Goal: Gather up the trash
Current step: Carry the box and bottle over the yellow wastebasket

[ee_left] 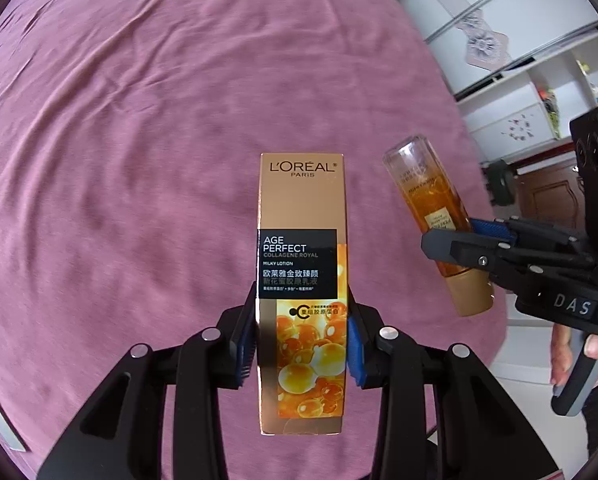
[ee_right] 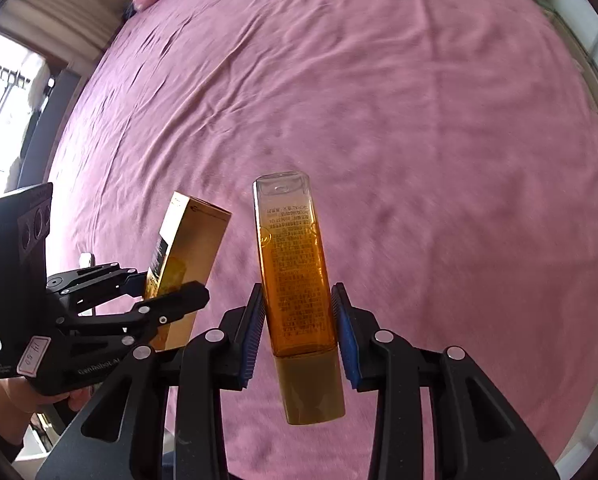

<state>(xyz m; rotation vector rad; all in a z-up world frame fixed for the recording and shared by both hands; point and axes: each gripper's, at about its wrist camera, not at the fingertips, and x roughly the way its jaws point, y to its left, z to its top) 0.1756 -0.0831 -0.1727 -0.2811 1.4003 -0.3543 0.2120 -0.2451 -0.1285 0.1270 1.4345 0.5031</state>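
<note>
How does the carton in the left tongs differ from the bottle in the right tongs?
The L'Oréal carton is opaque, flat-sided gold card; the lotion bottle is see-through amber with a tan cap. The carton sits straight in its tongs, the bottle slightly tilted. Both are clamped and lifted above the pink bedspread.

box [ee_left: 302, 292]: gold, black label, orange bubbles | bottle [ee_right: 297, 280]: amber, tan cap | bedspread [ee_left: 139, 140]: mauve-pink | tool pads [ee_left: 355, 350]: blue

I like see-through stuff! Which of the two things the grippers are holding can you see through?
The amber lotion bottle in the right gripper. Its clear end shows the pink bedspread behind; the gold L'Oreal box in the left gripper is solid cardboard.
</note>
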